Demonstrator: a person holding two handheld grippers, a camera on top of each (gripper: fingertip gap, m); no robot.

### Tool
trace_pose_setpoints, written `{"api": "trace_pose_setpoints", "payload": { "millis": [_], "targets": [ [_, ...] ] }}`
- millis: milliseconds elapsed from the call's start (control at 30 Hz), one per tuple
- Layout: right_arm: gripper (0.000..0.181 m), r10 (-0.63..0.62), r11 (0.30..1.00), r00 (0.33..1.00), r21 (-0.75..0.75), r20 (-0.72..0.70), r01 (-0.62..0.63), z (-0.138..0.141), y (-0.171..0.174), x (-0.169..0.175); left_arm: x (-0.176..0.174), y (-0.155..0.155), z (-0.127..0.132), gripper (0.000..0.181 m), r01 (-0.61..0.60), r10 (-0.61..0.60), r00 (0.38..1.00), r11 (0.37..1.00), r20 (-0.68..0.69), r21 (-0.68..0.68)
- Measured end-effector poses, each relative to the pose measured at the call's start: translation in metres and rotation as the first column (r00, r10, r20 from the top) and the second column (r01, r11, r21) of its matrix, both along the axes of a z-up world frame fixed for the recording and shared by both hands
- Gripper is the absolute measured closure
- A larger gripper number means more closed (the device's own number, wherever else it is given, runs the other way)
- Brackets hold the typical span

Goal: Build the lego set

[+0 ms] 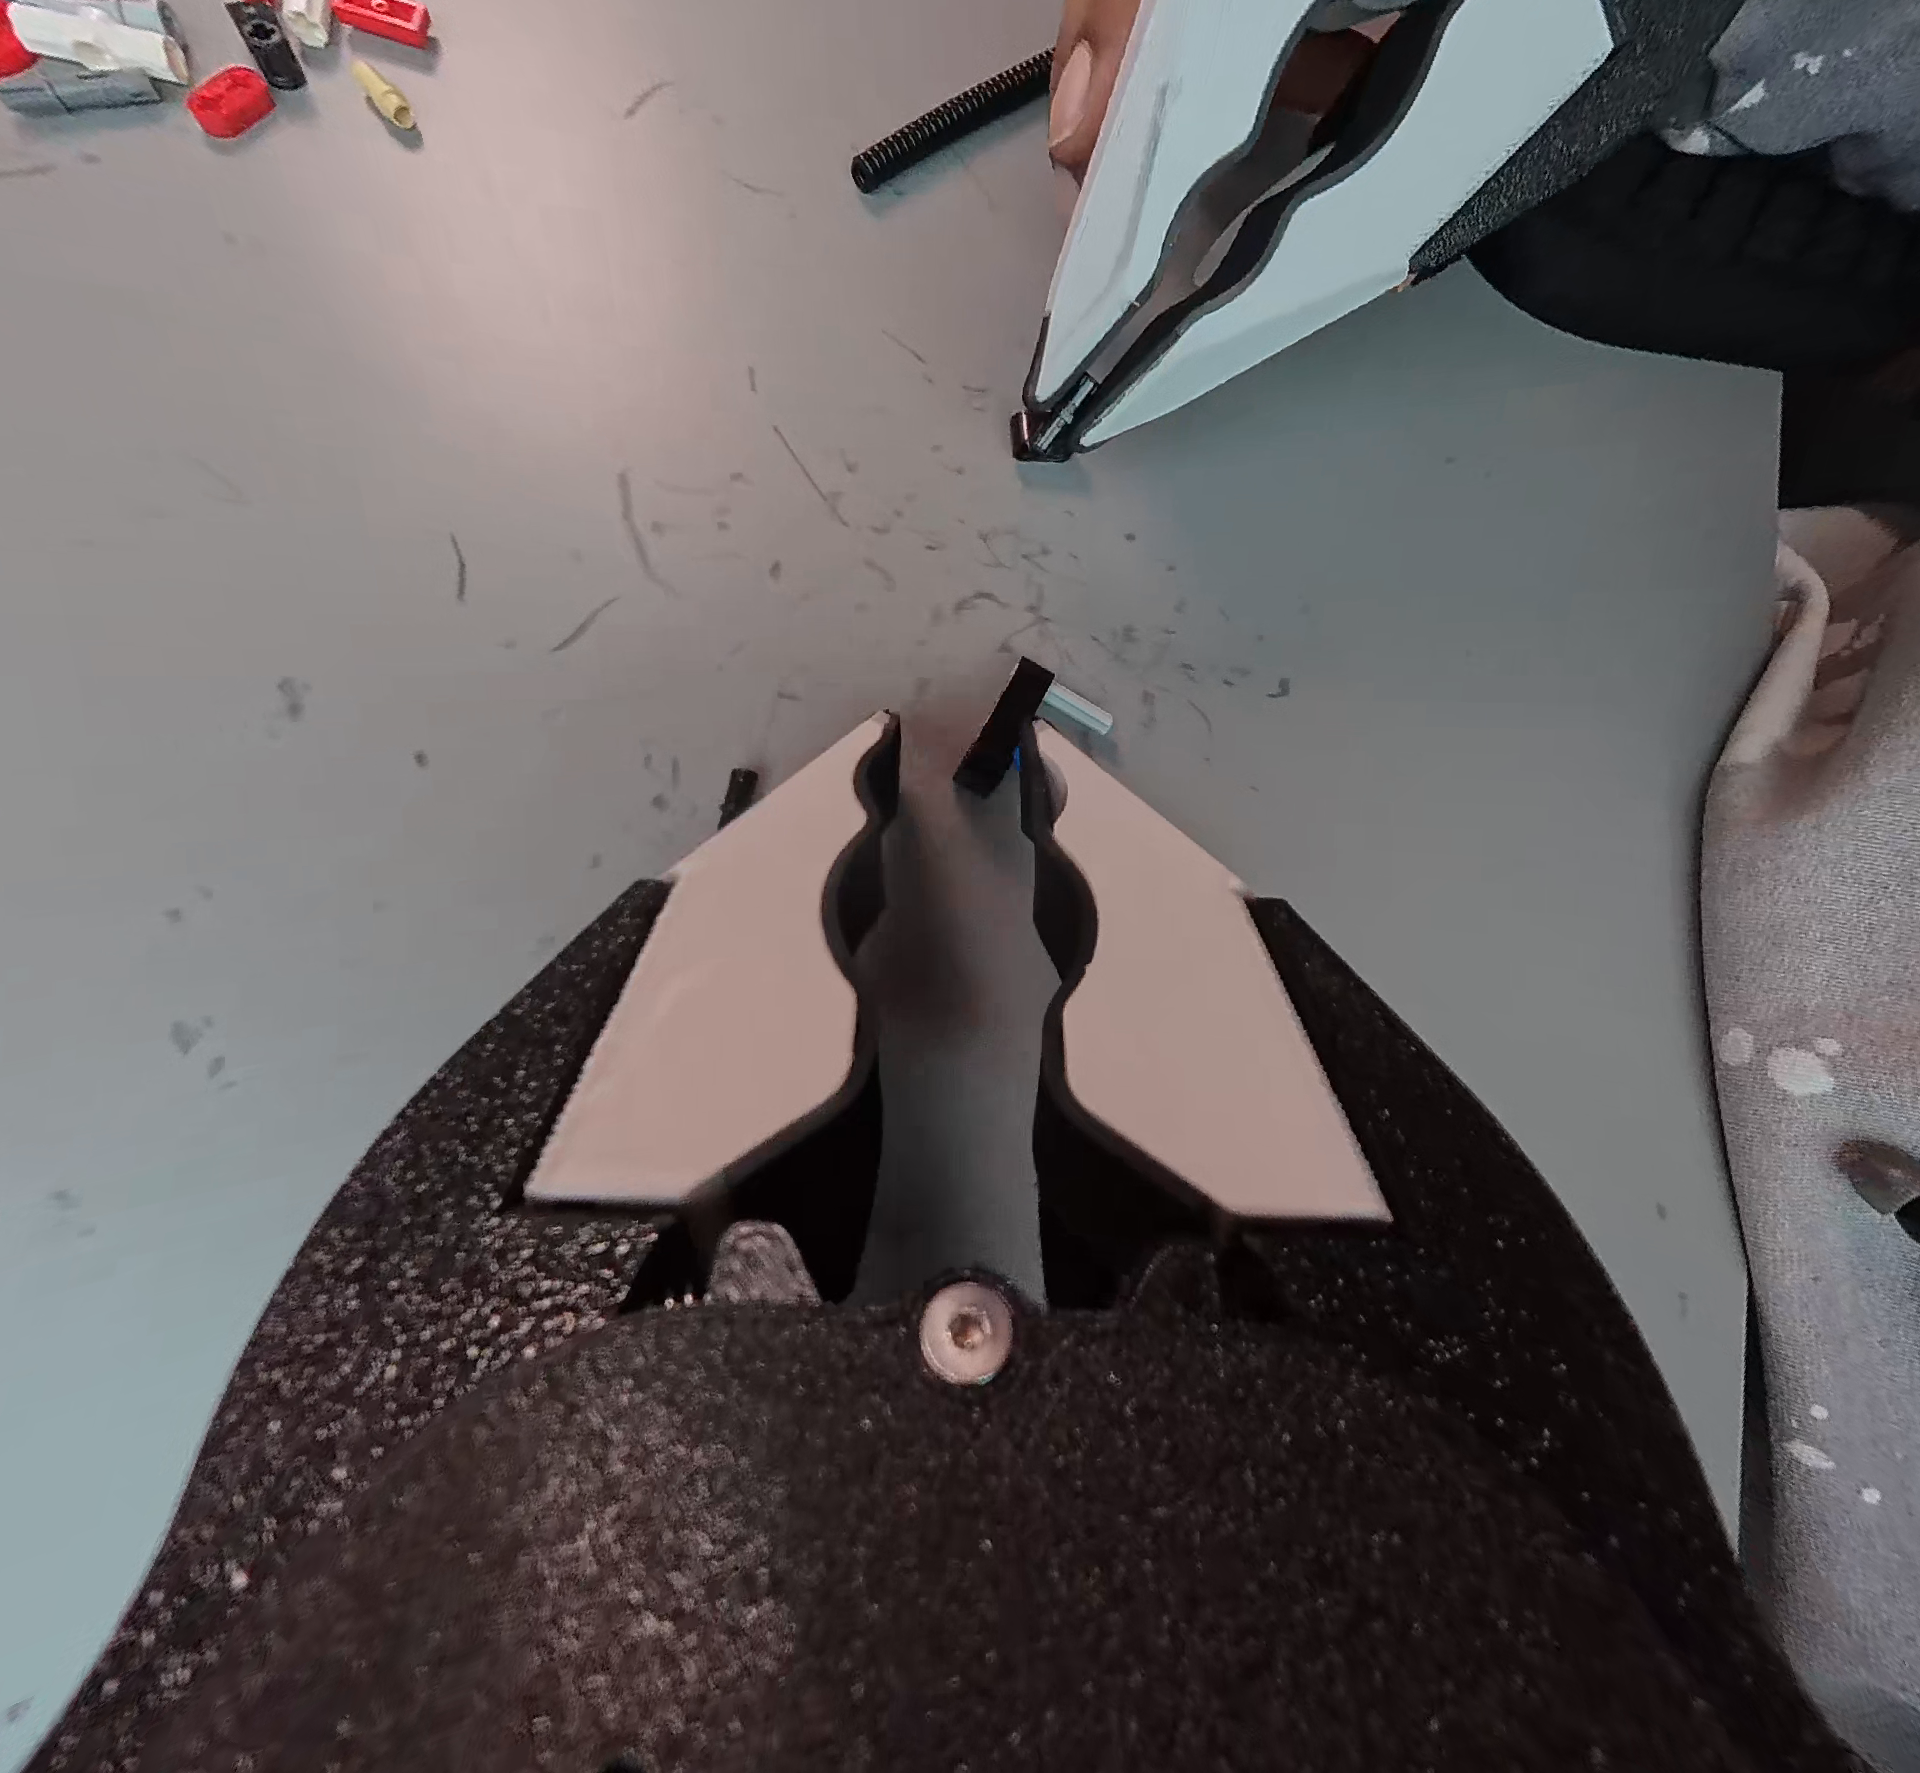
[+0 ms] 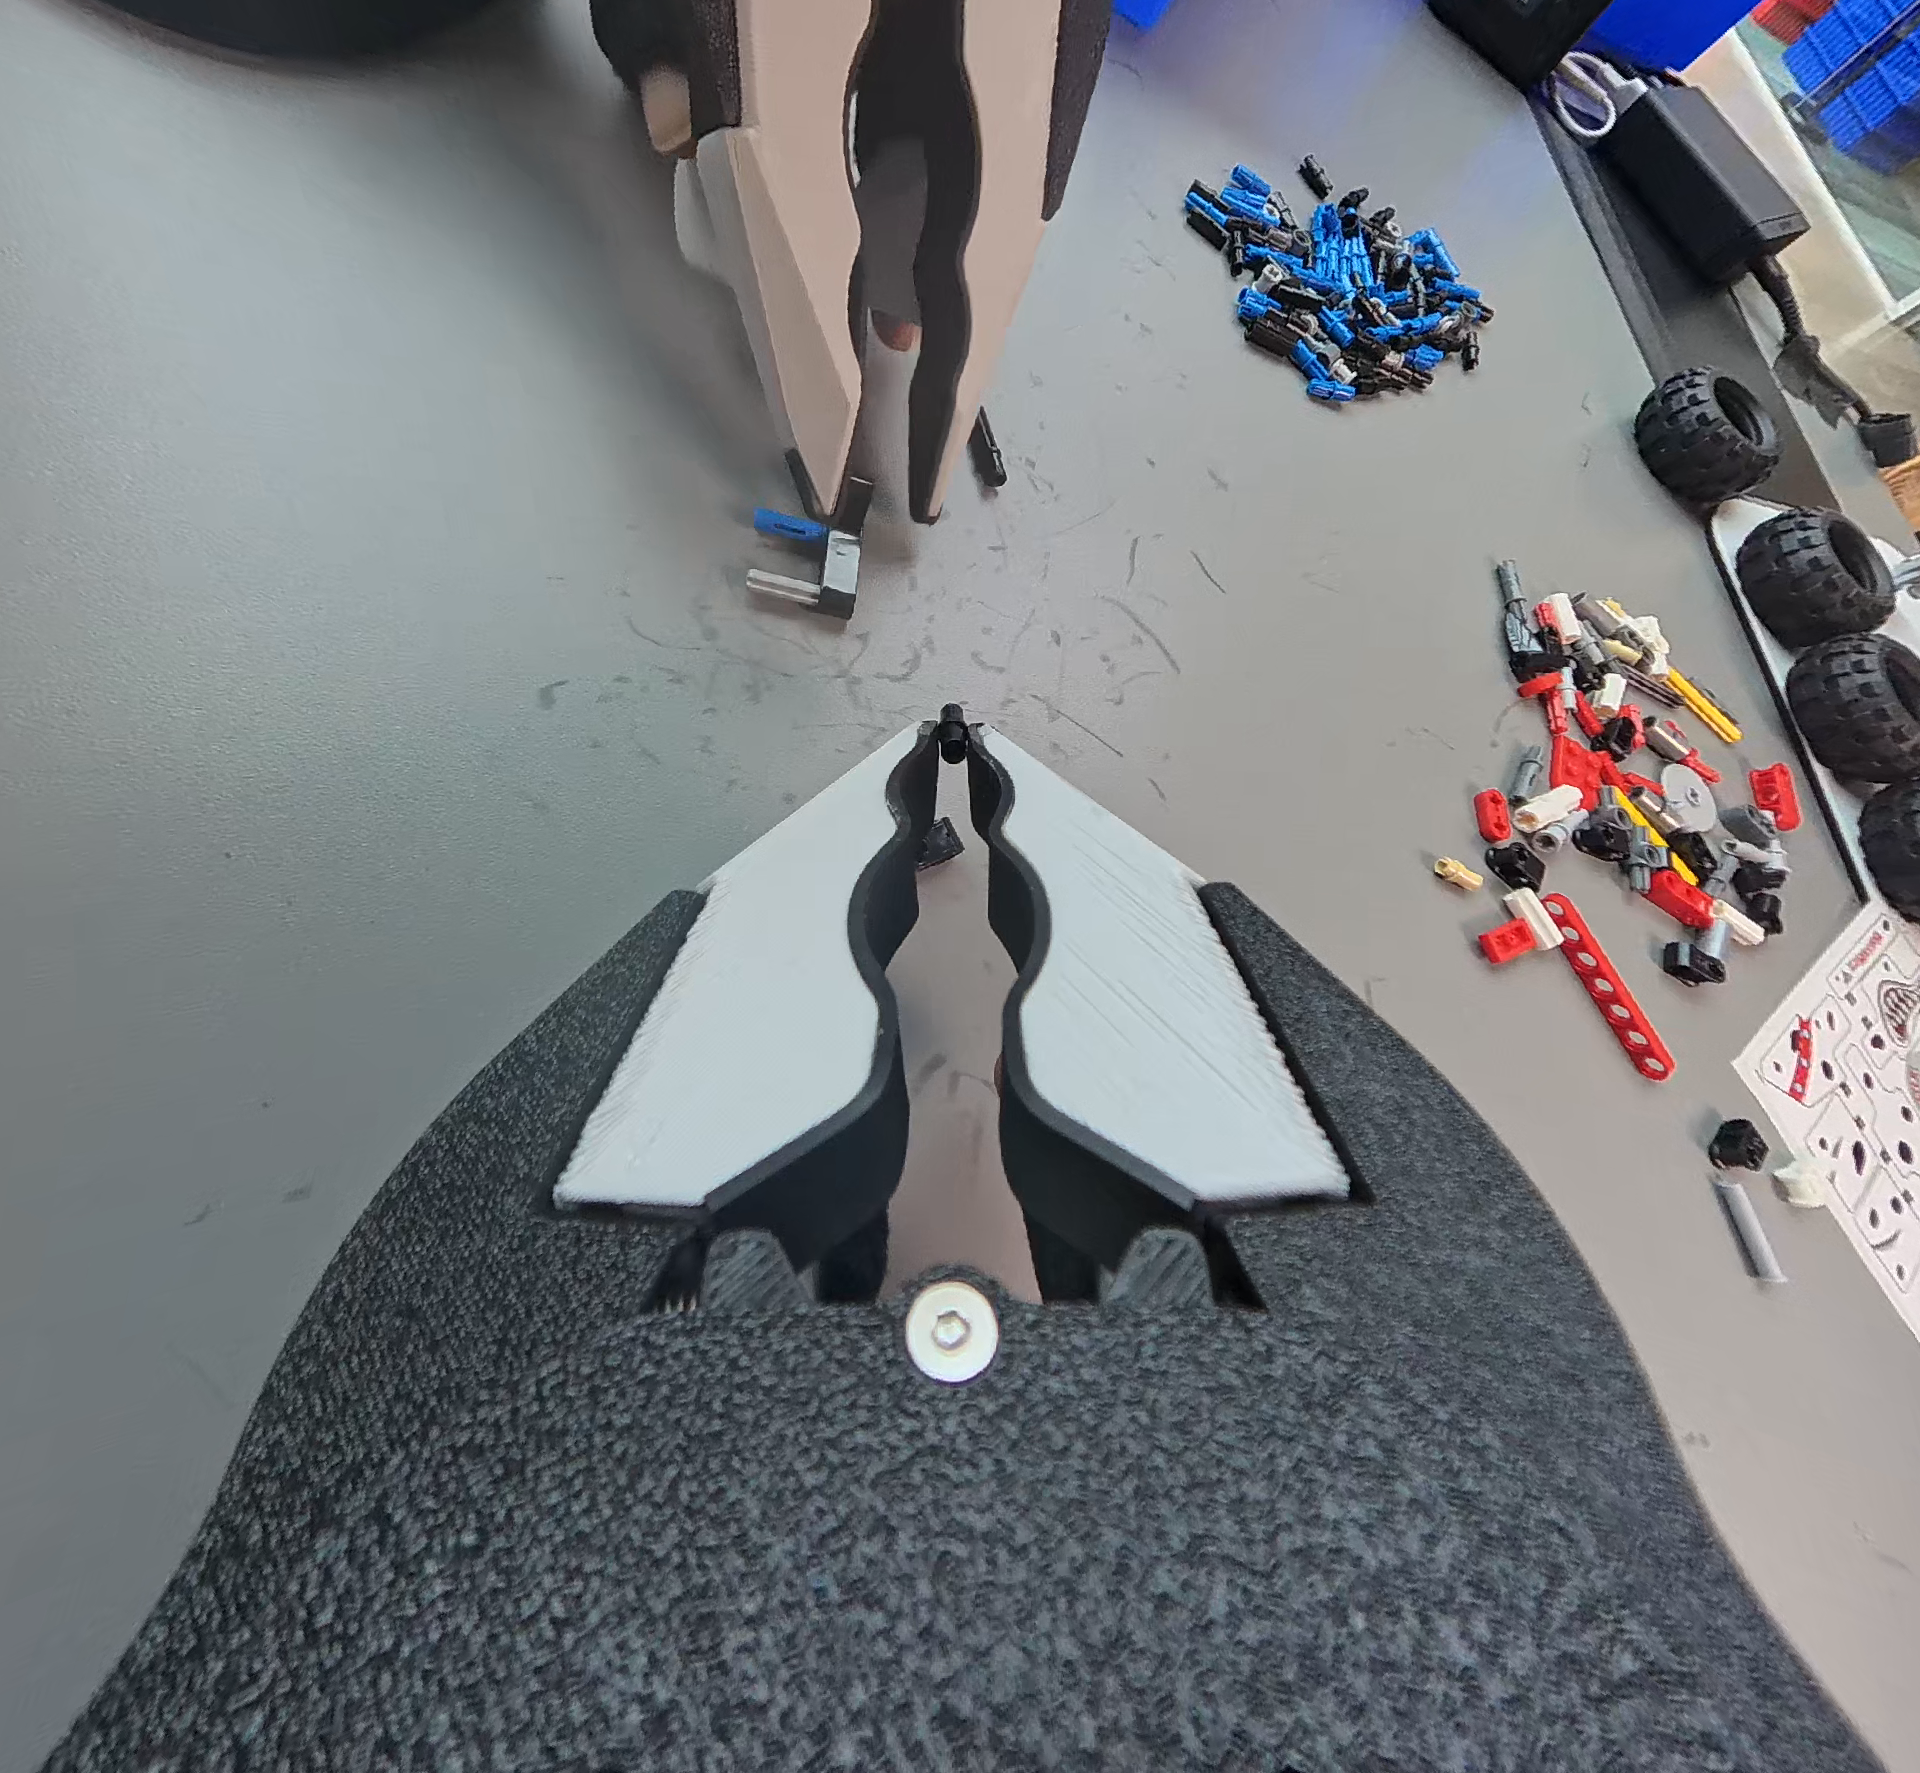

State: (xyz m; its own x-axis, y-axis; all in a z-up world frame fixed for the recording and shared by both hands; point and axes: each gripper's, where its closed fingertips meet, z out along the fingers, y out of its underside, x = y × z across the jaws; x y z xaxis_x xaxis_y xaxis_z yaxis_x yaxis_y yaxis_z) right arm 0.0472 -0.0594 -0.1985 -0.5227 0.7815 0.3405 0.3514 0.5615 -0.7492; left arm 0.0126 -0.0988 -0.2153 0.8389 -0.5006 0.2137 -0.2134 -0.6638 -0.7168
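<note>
Right gripper (image 2: pixel 951 736) pinches one black pin (image 2: pixel 950 724); left gripper (image 1: pixel 961 736) gapes beside one black connector (image 1: pixel 1003 726).

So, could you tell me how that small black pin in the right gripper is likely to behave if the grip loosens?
The black pin is held only at the very tip of the right gripper, so it could probably slip or twist out. It looks round, so once on the grey table it may roll. It seems tiny and probably very light.
</note>
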Motion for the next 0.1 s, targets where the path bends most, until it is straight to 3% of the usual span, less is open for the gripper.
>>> {"api": "trace_pose_setpoints", "payload": {
  "millis": [33,100],
  "targets": [
    [0.176,0.0,1.0,1.0,0.0,0.0,0.0,0.0,0.0,0.0,-0.0027,0.0007,0.0024,0.158,-0.014,0.014,1.0,1.0,0.008,0.002],
    [0.176,0.001,1.0,1.0,0.0,0.001,-0.001,-0.0005,0.0,0.0001,-0.007,0.0007,0.0079,0.155,-0.031,0.03,0.999,0.999,0.023,0.009]
  ]
}}
